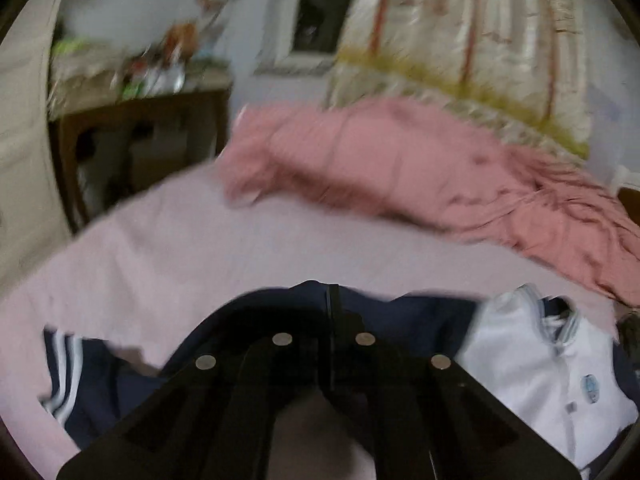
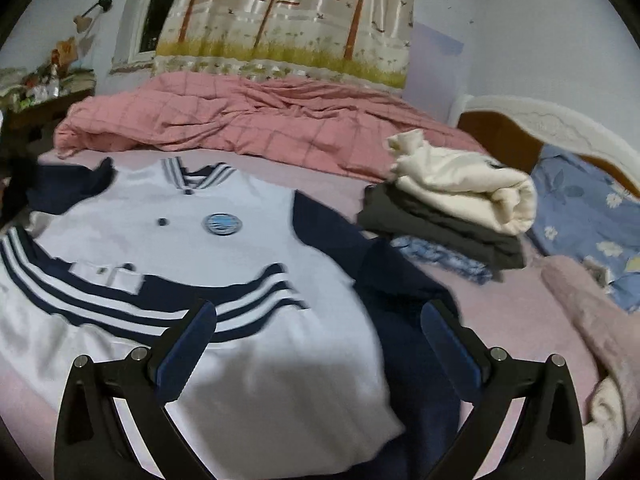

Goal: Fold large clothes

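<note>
Jacket (image 2: 192, 240) flat, collar toward the quilt (image 2: 248, 120); left tool (image 1: 332, 320) clenched on its navy sleeve (image 1: 420, 320), right tool (image 2: 316, 344) released

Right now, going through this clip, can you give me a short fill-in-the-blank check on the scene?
1. The left gripper is shut on the jacket's ____ sleeve.
2. The right gripper hangs ____ over the white-bodied jacket.
3. The cream garment lies on ____ of the folded pile.

Missing words: navy; open; top
</note>
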A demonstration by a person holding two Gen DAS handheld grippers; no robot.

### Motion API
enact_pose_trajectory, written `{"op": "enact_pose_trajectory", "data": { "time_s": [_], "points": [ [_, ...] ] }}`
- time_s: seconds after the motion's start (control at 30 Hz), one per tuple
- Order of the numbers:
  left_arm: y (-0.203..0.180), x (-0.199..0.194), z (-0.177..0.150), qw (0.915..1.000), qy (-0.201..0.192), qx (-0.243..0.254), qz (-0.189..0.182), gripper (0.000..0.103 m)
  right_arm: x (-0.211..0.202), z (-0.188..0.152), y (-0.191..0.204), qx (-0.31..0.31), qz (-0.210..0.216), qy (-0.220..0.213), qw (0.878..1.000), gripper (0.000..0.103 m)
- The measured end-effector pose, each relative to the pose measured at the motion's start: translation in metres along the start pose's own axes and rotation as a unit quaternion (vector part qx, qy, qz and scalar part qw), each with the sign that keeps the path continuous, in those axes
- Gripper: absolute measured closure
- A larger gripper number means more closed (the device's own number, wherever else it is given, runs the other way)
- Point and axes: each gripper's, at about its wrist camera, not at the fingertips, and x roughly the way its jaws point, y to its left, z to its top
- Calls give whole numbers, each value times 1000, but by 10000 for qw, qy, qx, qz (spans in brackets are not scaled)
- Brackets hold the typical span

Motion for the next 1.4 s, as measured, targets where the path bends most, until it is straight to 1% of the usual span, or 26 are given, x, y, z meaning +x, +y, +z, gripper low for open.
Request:
{"op": "enact_pose_trajectory", "data": {
  "time_s": [0.07,0.13,0.2,0.27,0.33,0.37,0.4,0.47,0.5,0.53,0.57,0.6,0.63,0.7,0.77,0.83,0.93,1.0,1.1,1.17,1.2,1.23,1.3,1.33,1.37,1.4],
  "points": [
    [-43,-21,15,9985,-216,379,-343,101,3,2,-9,110,-47,31,9999,0],
    [-87,-41,17,9939,-390,740,-720,101,4,7,-17,221,43,69,9997,0],
    [-126,-50,5,9873,-177,844,-1331,101,1,15,-20,227,11,47,9997,0],
    [-155,-53,-19,9798,125,929,-1765,101,-5,24,-19,124,-113,29,9999,0],
    [-174,-51,-48,9750,283,1064,-1928,99,-15,32,-18,39,-149,-34,9999,0],
    [-180,-47,-63,9728,435,1121,-1980,95,-21,36,-17,6,-160,-78,9998,0],
    [-183,-44,-76,9695,661,1174,-2048,89,-26,38,-16,-13,-162,-109,9998,0],
    [-183,-43,-98,9635,989,1347,-2092,46,-36,42,-13,-96,-126,-159,9997,0],
    [-180,-52,-107,9636,902,1454,-2052,43,-38,43,-11,-142,-122,-182,9997,0],
    [-172,-67,-114,9658,658,1537,-1982,40,-41,43,-8,-206,-135,-220,9995,0],
    [-162,-80,-115,9680,471,1510,-1950,34,-42,43,-5,-262,-156,-244,9992,0],
    [-151,-90,-115,9699,339,1397,-1966,29,-42,43,-3,-310,-177,-248,9991,0],
    [-132,-102,-112,9736,201,1153,-1960,19,-40,43,1,-344,-188,-233,9990,0],
    [-92,-111,-102,9832,68,684,-1689,14,-35,42,7,-343,-138,-193,9991,0],
    [-60,-103,-89,9899,166,312,-1374,8,-31,42,13,-313,-1,-164,9994,0],
    [-22,-75,-70,9929,553,-206,-1035,8,-26,42,21,-326,137,-171,9992,0],
    [21,-31,-54,9831,1227,-913,-1011,8,-19,42,33,-405,202,-211,9988,0],
    [37,-6,-50,9756,1593,-1167,-961,8,-13,42,39,-438,222,-226,9985,0],
    [42,32,-59,9549,2281,-1518,-1141,8,-3,38,42,-371,328,-197,9986,0],
    [36,55,-66,9436,2665,-1674,-1026,8,7,36,41,-281,378,-152,9988,0],
    [34,60,-68,9423,2722,-1719,-919,8,12,35,41,-252,376,-130,9989,0],
    [34,69,-67,9444,2731,-1713,-645,8,18,34,41,-215,353,-89,9991,0],
    [37,84,-65,9483,2726,-1621,98,8,28,32,41,-159,326,-33,9993,0],
    [34,93,-66,9465,2840,-1473,422,9,32,30,42,-129,351,3,9993,0],
    [33,99,-66,9460,2889,-1378,518,10,36,28,42,-103,394,42,9992,0],
    [30,101,-65,9499,2809,-1242,579,17,39,26,42,-79,453,81,9989,0]
  ]
}}
